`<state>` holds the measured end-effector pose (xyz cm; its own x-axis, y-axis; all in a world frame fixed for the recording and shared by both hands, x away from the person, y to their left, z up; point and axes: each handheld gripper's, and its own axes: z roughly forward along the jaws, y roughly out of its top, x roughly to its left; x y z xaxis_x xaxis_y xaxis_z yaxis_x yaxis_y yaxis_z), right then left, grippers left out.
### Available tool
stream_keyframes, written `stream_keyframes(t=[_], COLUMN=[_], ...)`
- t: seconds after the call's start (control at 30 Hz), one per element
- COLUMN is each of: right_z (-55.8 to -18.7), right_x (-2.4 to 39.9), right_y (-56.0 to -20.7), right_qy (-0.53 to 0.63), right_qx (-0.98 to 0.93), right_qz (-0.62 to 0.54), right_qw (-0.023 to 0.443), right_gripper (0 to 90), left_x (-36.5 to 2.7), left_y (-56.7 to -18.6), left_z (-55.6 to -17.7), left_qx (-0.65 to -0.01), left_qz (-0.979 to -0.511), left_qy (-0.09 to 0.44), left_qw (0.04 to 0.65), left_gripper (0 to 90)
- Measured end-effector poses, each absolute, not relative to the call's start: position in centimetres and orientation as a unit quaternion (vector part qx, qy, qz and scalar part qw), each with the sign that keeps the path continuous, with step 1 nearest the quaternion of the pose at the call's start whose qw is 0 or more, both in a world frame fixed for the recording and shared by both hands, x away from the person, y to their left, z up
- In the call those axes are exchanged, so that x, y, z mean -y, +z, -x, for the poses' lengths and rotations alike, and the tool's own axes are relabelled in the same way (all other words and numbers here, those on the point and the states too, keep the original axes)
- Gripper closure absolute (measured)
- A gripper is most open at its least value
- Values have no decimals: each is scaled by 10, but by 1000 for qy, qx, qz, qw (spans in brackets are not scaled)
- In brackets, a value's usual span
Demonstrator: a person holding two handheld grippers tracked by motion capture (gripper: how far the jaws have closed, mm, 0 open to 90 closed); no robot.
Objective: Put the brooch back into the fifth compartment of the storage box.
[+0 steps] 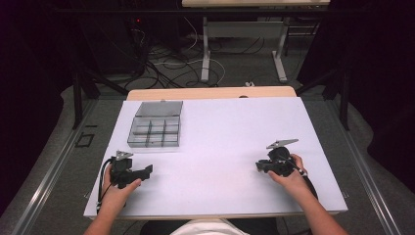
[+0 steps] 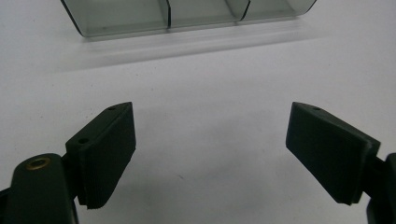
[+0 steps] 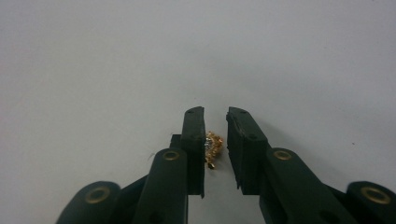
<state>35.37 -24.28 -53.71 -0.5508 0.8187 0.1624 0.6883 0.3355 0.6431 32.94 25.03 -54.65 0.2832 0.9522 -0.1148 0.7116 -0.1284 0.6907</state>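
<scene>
Lying on the white desk (image 3: 93, 70), small gold trinket (image 3: 213, 148): a knobbly cluster of shiny gold beads or links with a pale glint in the middle, too small to make out further. Sits between the fingers of the right gripper (image 3: 215, 122), touching or almost touching the inner face of the left finger (image 3: 194, 140) in the right gripper view, with a clear gap to the other finger (image 3: 240, 144). Narrow opening there, just wider than the trinket; not pressed on it from both sides, so loose rather than gripped. Seen from the high view, right gripper (image 1: 262, 166) at the near right of the desk, held in the right hand (image 1: 288, 177) and pointing left.

Spread wide, the fingers of the left gripper (image 2: 210, 154); bare desk between them, nothing touched. In the high view, left gripper (image 1: 146, 171) at the near left, held in the left hand (image 1: 120, 188) and pointing right. Just beyond it, towards the far left, a smoky clear compartment box (image 1: 154, 131) with its lid folded back; its near wall showing at the top of the left gripper view (image 2: 187, 14). Well apart from the box, the trinket over on the right side.
</scene>
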Motion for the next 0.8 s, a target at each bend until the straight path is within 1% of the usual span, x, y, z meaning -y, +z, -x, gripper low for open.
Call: stream_keyframes(t=[0.1,0.23,0.27,0.3,0.4,0.43,0.63,0.8], right_z=[-355,-358,-359,-360,-358,-358,-355,-355], right_x=[243,240,240,239,234,234,226,227], right_y=[-537,-543,-545,-546,-545,-545,-543,-540], right_qy=[340,326,321,318,318,311,312,320], right_qx=[-806,-808,-811,-811,-811,-817,-826,-824], right_qz=[-476,-483,-483,-484,-486,-477,-464,-462], right_qw=[95,85,81,85,76,84,68,66], right_gripper=[719,711,715,734,785,803,812,812], left_x=[-250,-250,-250,-250,-250,-250,-250,-250], left_y=[-546,-547,-547,-547,-547,-547,-547,-546], left_z=[-329,-330,-330,-330,-330,-330,-329,-329], left_qx=[-571,-570,-570,-570,-571,-571,-571,-570], left_qz=[-729,-729,-729,-729,-729,-729,-729,-729], left_qy=[181,181,181,182,182,182,182,181], left_qw=[331,331,331,331,332,332,332,332], left_gripper=[157,158,158,157,158,158,157,157])
